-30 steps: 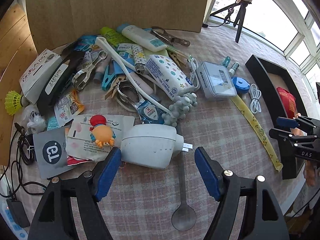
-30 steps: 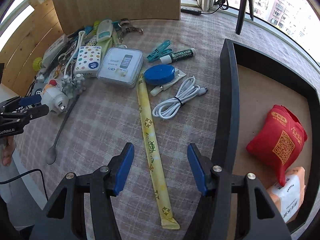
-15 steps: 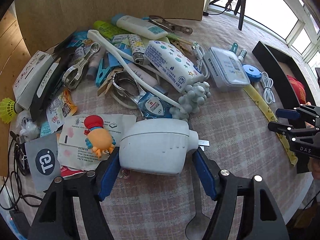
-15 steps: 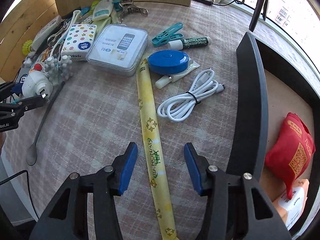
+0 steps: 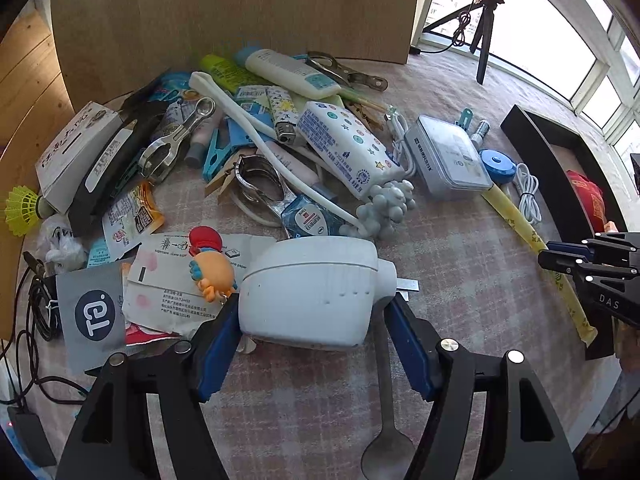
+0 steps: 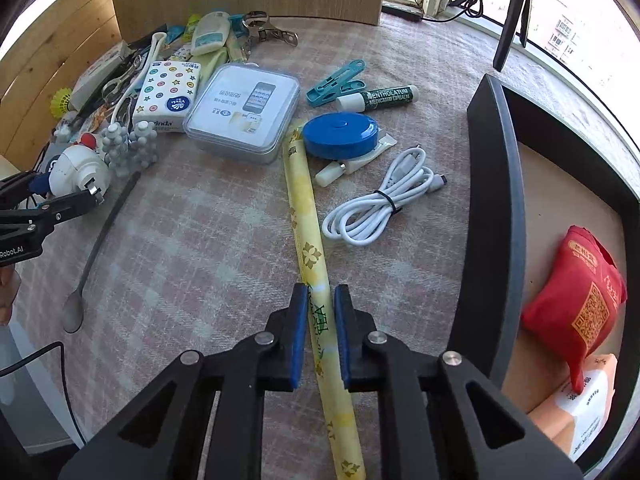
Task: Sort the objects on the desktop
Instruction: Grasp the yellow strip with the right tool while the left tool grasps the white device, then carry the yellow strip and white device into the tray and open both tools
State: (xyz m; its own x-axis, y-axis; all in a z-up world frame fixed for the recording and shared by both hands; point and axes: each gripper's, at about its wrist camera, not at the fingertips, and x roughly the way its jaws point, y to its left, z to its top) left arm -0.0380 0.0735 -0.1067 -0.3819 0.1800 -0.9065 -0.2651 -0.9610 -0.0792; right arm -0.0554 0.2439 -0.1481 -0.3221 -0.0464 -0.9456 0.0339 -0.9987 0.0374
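My left gripper (image 5: 310, 344) is shut on a white plug-in charger (image 5: 312, 292), its blue pads pressing both sides; it also shows in the right wrist view (image 6: 82, 174). My right gripper (image 6: 320, 320) is shut on a long yellow tea packet (image 6: 308, 240) that lies on the checked cloth; the packet also shows in the left wrist view (image 5: 532, 240). A black tray (image 6: 496, 200) at the right holds a red pouch (image 6: 576, 300) and an orange wipes pack (image 6: 572, 412).
A dense pile lies at the back left: tissue pack (image 5: 348, 148), lotion bottle (image 5: 292, 72), metal clips, lighter, shuttlecock (image 5: 24, 210). Near the packet are a clear box (image 6: 244, 112), blue tape measure (image 6: 340, 136), white cable (image 6: 380, 208), lip balm (image 6: 380, 98). A grey spoon (image 6: 96, 248) lies left.
My left gripper has moved forward and closed on the white charger. My right gripper has moved down over the yellow tea packet and closed on it.
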